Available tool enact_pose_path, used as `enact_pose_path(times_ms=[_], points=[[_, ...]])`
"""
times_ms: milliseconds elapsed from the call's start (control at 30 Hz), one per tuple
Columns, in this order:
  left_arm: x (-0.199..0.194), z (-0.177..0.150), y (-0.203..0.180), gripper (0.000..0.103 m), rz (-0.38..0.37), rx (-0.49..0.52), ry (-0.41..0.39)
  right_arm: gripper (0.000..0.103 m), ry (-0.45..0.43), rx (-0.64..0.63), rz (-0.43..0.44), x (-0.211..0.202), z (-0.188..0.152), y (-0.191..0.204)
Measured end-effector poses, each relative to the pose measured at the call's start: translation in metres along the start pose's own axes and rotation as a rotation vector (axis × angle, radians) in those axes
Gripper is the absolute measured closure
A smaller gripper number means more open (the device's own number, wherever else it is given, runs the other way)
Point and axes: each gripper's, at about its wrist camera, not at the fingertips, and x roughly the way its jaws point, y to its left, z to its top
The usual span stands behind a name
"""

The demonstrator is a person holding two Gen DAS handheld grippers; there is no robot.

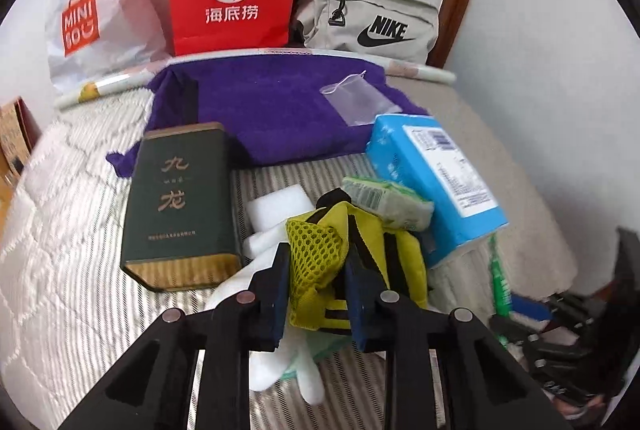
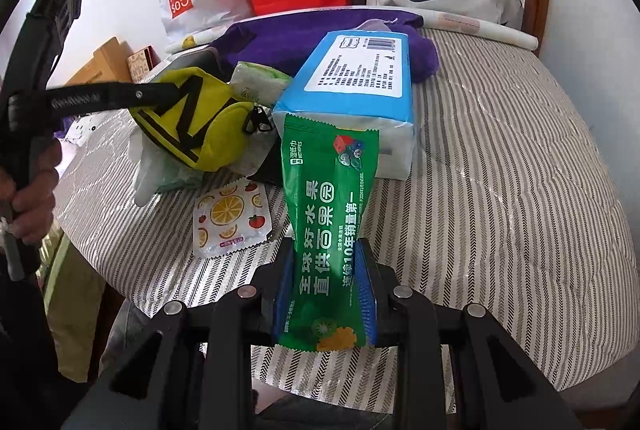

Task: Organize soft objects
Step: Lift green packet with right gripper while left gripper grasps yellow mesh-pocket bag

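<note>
Wipes first: my right gripper (image 2: 326, 270) is clenched on the green wet-wipes pack (image 2: 326, 230), pinching it at its waist so the pack stands up between the blue pads, above the striped bed cover (image 2: 500, 190). My left gripper (image 1: 318, 282) has its jaws closed on the yellow mesh pouch (image 1: 320, 250), which sits bunched among the pile in the middle of the bed. Under it I see a white glove (image 1: 292, 370), and just beyond it a small green tissue packet (image 1: 384, 194) resting against the blue tissue pack (image 1: 432, 174). A dark green tin (image 1: 180, 206) lies to the left, touching white foam blocks (image 1: 276, 210). The purple towel (image 1: 260, 102) spreads behind, with what looks like a clear plastic bag (image 1: 356, 102) on it. A fruit-print sachet (image 2: 230, 218) lies flat near the wipes.
</note>
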Motion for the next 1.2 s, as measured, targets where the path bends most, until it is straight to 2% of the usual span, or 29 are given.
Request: enact_pose_path(times_ms=[133,267,567,967,1200], points=[[-0.014,-0.001,0.0,0.079,-0.006,0.001,-0.033,0.073,-0.007,-0.009,-0.001,-0.005,0.0,0.004],[-0.028,0.0,0.001,0.079,-0.043,-0.007,-0.054,0.073,-0.006,-0.011,-0.006,-0.006,-0.001,0.004],[-0.057,-0.013,0.014,0.079,-0.027,-0.016,-0.092,0.073,0.006,-0.017,-0.03,-0.008,-0.006,0.007],[-0.05,-0.056,0.062,0.079,0.001,-0.136,-0.037,0.073,0.05,0.014,-0.064,0.004,-0.007,0.006],[-0.039,-0.076,0.085,0.079,-0.025,-0.188,-0.015,0.073,0.064,0.008,-0.069,0.007,-0.005,0.008]])
